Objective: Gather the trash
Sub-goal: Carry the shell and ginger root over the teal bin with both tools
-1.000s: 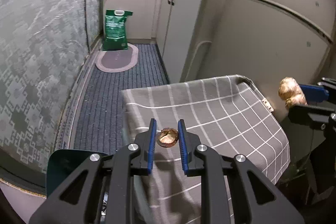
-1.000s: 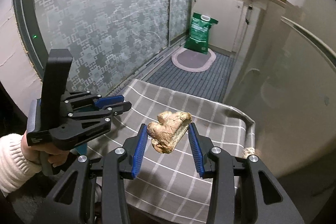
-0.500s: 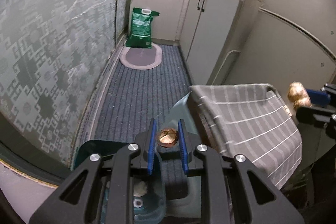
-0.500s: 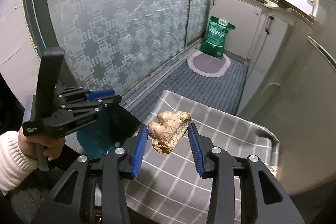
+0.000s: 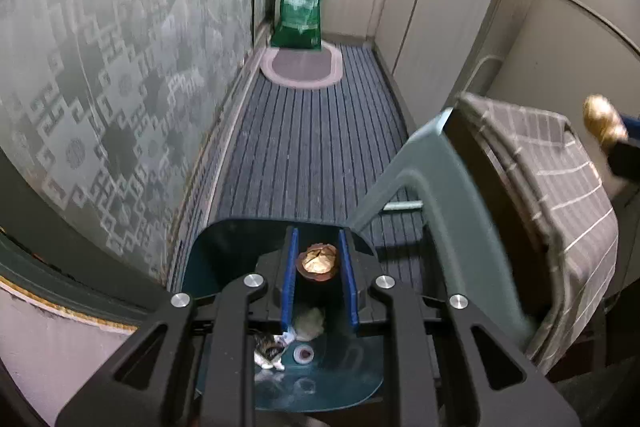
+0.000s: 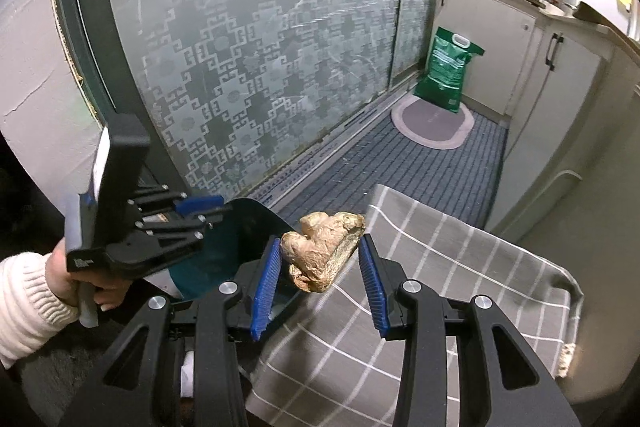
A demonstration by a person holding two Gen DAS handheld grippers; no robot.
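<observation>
My left gripper [image 5: 318, 263] is shut on a small brown nut shell [image 5: 317, 262] and holds it over the open teal trash bin [image 5: 224, 247], which holds several scraps [image 5: 276, 345]. My right gripper [image 6: 320, 259] is shut on a knobbly piece of ginger [image 6: 322, 251] above the left edge of the grey checked tablecloth [image 6: 420, 287]. In the right wrist view the left gripper [image 6: 192, 219] hangs over the teal bin [image 6: 240, 227]. In the left wrist view the ginger [image 5: 600, 121] shows blurred at the right edge.
The table under the checked cloth [image 5: 560, 163] stands right of the bin, its grey leg [image 5: 416, 163] close by. A patterned glass door [image 5: 100, 67] runs along the left. A green bag [image 5: 302, 13], an oval mat [image 5: 302, 69] and white cabinets [image 5: 440, 15] lie beyond on striped carpet.
My left gripper has moved left off the table and down over the open bin, still holding the shell. My right gripper with the ginger has shifted left toward the table's edge.
</observation>
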